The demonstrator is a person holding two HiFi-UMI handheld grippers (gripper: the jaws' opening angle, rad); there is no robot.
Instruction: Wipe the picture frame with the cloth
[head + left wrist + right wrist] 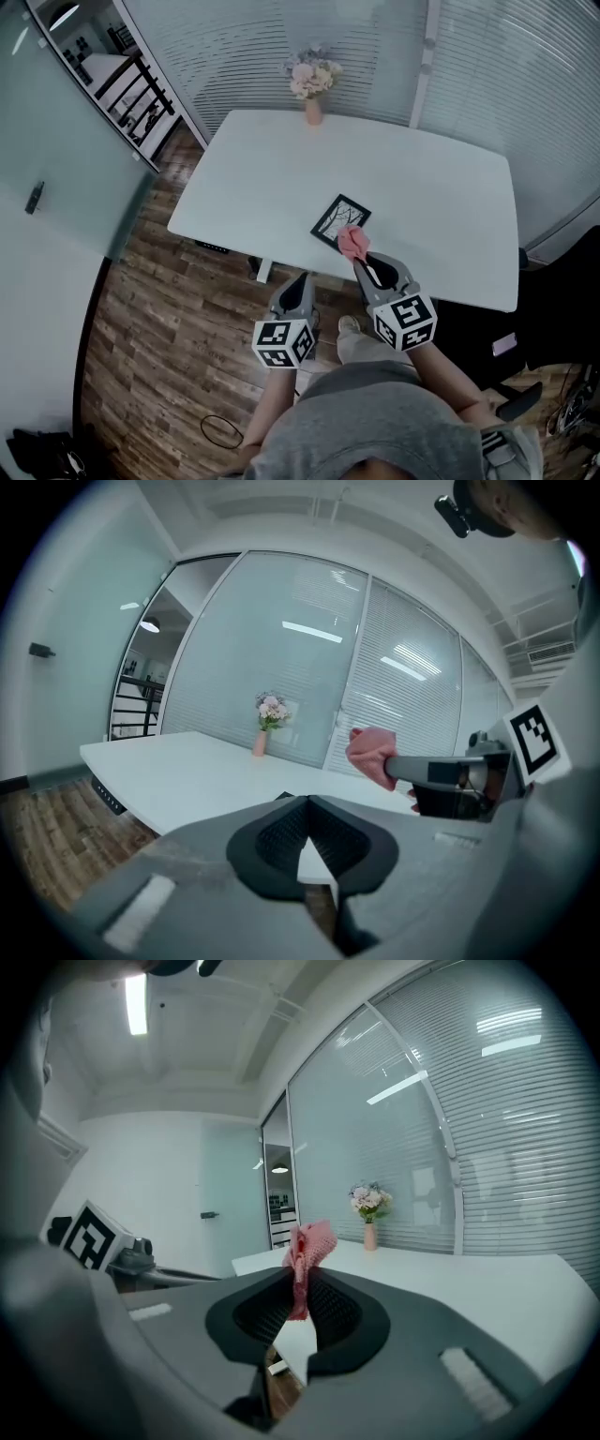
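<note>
A small black picture frame [340, 223] lies flat near the front edge of the white table [422, 187]. My right gripper [361, 262] is shut on a pink cloth [352, 242], which hangs at the frame's near corner. In the right gripper view the cloth [309, 1246] sticks up from between the closed jaws of that gripper [302, 1288]. My left gripper [302, 279] hovers just off the table's front edge, left of the frame. Its jaws meet with nothing between them [307, 802]. The left gripper view also shows the cloth [373, 753].
A pink vase of flowers [313, 82] stands at the table's far edge. Glass walls with blinds [525, 84] rise behind the table. Wooden floor [159, 319] lies to the left, with a black cable loop [222, 430] on it. A dark chair [525, 328] is at the right.
</note>
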